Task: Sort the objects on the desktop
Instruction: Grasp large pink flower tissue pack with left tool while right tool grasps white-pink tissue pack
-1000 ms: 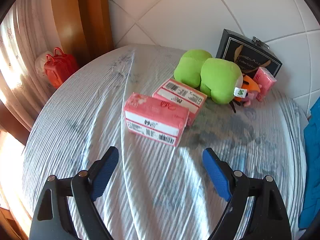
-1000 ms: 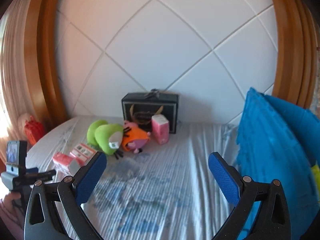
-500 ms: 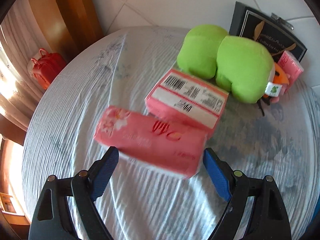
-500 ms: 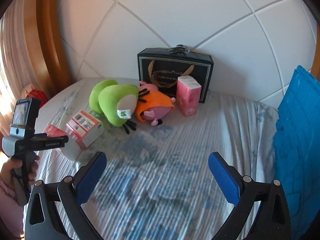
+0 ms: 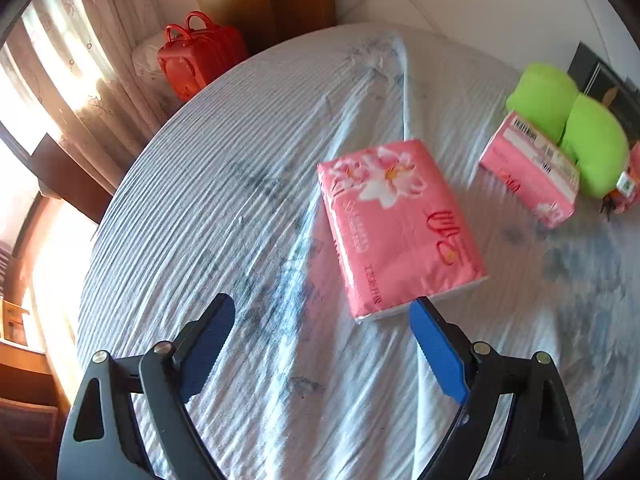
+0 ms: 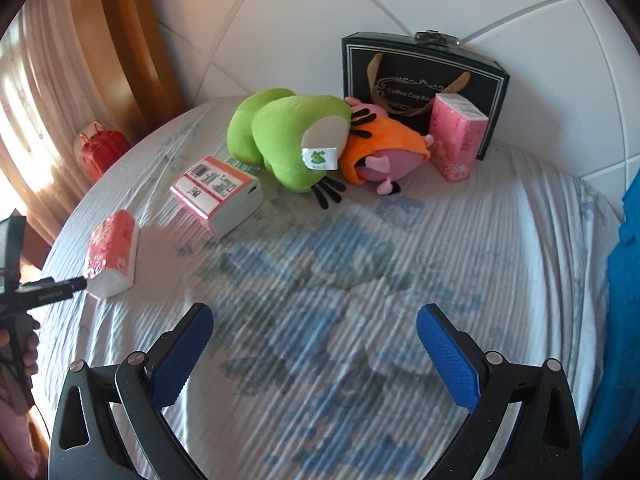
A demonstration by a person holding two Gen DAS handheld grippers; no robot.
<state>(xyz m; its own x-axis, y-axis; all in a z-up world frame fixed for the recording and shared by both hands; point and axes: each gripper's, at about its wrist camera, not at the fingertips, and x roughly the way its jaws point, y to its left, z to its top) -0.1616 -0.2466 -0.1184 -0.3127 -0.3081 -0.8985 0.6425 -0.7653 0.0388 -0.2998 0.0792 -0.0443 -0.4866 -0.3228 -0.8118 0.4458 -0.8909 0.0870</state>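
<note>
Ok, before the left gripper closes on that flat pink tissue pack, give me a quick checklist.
1. Left gripper open: ok.
2. Flat pink flower-printed tissue pack between the fingers: not ok; it lies off to the right finger's side.
3. Pack apart from the barcoded pink tissue pack: ok.
4. Right gripper open, holding nothing: ok.
5. Finger touching the pack: cannot tell.

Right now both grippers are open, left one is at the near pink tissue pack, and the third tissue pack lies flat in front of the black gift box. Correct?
Not quite: the third tissue pack stands upright against the black gift box, as the right wrist view shows. The rest holds: the left gripper and right gripper are open, and the left is at the near pink tissue pack.
</note>
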